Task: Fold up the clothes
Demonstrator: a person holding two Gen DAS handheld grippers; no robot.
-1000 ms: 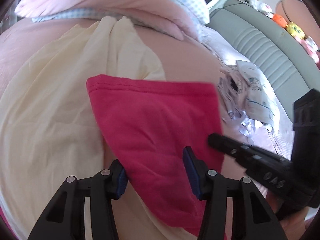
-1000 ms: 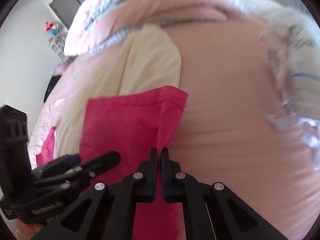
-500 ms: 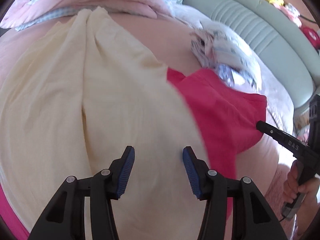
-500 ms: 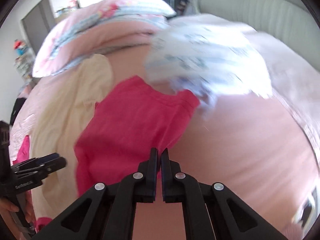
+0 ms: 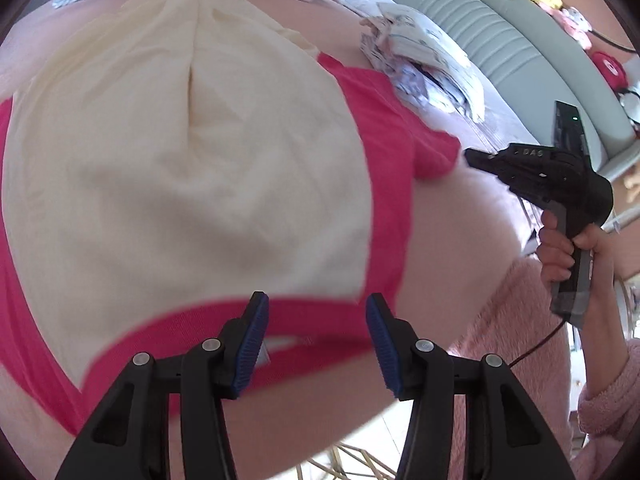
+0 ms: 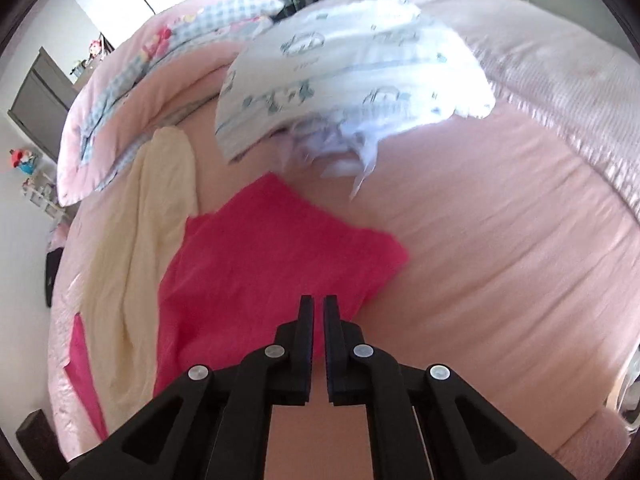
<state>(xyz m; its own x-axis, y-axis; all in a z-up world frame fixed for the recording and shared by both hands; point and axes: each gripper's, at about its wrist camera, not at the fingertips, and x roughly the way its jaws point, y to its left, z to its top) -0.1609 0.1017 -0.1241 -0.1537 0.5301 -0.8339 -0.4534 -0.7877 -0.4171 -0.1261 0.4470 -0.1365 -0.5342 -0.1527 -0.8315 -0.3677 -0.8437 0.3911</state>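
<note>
Since a second ago the bright pink cotton garment (image 6: 256, 264) has been drawn rightward off the pale cream cloth (image 5: 192, 160), which now lies on top of it across the pink bedspread (image 6: 500, 260). The right gripper (image 6: 319, 312) has its jaws together, clamped on the pink garment's near right edge. The left gripper (image 5: 316, 320) hovers over the near hem, jaws apart. A white printed bundle (image 6: 352, 80) lies farther back, right of the cream cloth.
</note>
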